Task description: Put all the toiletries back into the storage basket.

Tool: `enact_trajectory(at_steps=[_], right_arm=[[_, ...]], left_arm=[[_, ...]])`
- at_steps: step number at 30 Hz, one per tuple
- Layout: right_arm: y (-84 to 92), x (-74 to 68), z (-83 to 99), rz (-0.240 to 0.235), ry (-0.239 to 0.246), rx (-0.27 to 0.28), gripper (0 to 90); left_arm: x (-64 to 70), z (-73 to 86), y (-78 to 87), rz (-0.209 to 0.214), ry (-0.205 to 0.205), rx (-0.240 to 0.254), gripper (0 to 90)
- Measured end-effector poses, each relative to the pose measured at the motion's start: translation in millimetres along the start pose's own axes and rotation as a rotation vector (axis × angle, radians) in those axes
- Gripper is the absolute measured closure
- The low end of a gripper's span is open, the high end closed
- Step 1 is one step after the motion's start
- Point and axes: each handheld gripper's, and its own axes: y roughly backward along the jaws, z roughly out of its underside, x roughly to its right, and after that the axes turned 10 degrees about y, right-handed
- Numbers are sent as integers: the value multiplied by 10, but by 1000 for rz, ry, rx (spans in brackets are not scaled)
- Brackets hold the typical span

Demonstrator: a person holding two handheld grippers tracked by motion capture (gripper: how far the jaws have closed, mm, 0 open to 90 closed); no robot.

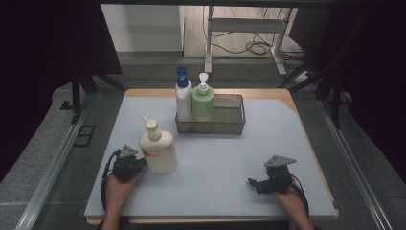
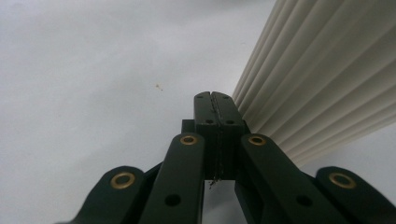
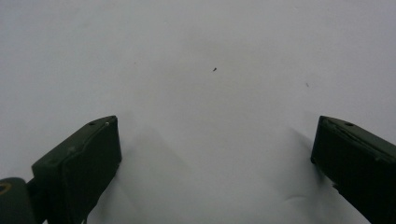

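A cream pump bottle (image 1: pixel 158 151) stands upright on the pale mat, at the front left. Its ribbed white side (image 2: pixel 322 79) rises just right of my left gripper (image 2: pixel 212 96). That gripper (image 1: pixel 139 165) rests low beside the bottle's left flank, its two jaws pressed together with nothing between them. My right gripper (image 1: pixel 254 184) lies at the front right of the mat, pointing left. In its own view the right gripper (image 3: pixel 215 140) has its jaws wide apart over bare mat.
A wire basket (image 1: pixel 230 125) stands at the back middle of the mat (image 1: pixel 225 163). In its left end are a white bottle with a blue cap (image 1: pixel 182 98) and a green pump bottle (image 1: pixel 203 101). Table legs and cables lie beyond the far edge.
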Motion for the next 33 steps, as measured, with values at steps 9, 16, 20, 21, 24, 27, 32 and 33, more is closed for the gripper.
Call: enact_trajectory(at_steps=[9,16,20,21,24,27,32,33], right_arm=[[0,1,0,0,1,1,14],[0,0,0,-1,0,0,14],[0,1,0,-1,0,0,14],[0,1,0,-1,-1,0,14],[0,1,0,-1,0,-1,14],[1,1,0,-1,-1,0,14],[1,2,0,-2,-1,0,14],[0,2,0,-2,-1,0,14]], left_arm=[[44,13,3,12,-14,-7,893],[141,18,-22,32,-37,-17,893],[175,27,-21,38,-45,-21,893],[185,31,-21,37,-42,-19,893],[212,40,-15,43,-49,-25,893],[245,52,-9,48,-59,-27,893],[306,74,-5,59,-74,-39,893],[319,80,-6,58,-75,-40,893]])
